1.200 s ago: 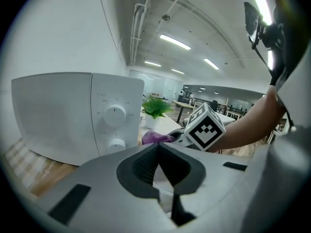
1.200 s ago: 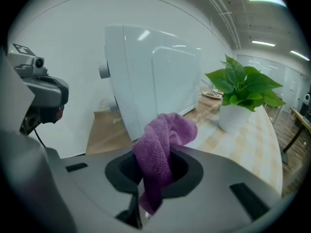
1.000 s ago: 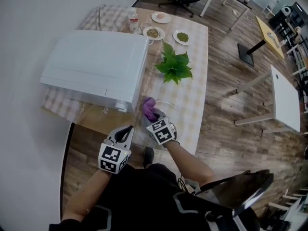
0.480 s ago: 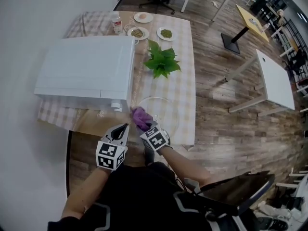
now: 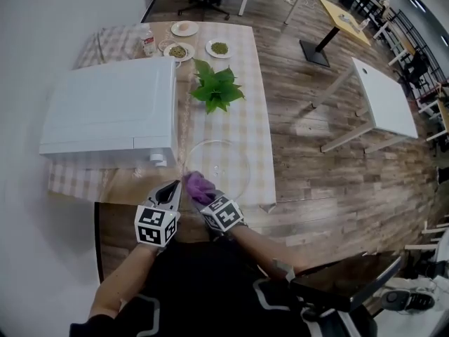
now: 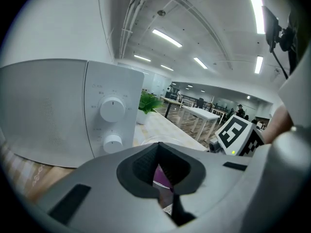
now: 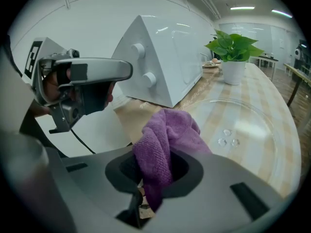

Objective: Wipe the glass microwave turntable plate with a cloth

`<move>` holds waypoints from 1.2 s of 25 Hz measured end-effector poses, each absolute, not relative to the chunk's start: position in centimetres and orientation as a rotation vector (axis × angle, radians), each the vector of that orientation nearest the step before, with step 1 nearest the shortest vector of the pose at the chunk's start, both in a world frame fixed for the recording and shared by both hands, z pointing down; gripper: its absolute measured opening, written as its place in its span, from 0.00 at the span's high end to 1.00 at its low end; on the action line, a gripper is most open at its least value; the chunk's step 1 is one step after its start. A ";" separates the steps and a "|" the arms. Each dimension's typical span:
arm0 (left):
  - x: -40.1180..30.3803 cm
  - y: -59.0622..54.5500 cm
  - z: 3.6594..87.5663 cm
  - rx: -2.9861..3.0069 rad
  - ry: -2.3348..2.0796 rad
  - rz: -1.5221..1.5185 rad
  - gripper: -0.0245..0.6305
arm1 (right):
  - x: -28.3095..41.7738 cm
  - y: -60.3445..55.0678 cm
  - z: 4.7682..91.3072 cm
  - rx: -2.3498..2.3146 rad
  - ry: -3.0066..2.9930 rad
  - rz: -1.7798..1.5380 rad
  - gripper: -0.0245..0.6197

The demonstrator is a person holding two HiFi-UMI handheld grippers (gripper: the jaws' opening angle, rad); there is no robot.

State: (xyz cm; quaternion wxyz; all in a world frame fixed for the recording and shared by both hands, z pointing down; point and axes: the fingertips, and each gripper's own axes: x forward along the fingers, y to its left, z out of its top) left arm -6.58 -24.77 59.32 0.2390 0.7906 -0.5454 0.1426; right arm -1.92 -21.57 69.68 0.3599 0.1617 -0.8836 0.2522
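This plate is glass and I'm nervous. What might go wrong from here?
The glass plate lies loose near the front edge of the table. The left gripper is shut beside it, not holding it, so a wiping push might slide it off. The cloth is only a small bunch in the right gripper, so the hard jaw tips might scrape the glass.

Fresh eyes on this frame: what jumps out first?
A purple cloth, bunched in the right gripper, sits at the near edge of the clear glass plate on the checked table. A white microwave stands to the left, with a leafy plant beyond.
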 end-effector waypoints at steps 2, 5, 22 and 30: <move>-6.2 -25.0 59.5 2.172 -1.477 0.390 0.95 | -1.6 -21.6 68.8 0.429 -2.291 0.681 0.86; -6.0 -25.4 59.9 2.166 -1.473 0.385 0.95 | -1.0 -23.2 66.6 0.474 -2.342 0.721 0.86; -6.1 -27.7 62.7 2.079 -1.557 0.376 0.95 | -2.9 -36.5 67.7 0.637 -2.387 0.648 0.85; -6.1 -27.3 63.2 2.062 -1.540 0.388 0.95 | 1.5 -38.0 70.2 0.754 -2.300 0.743 0.85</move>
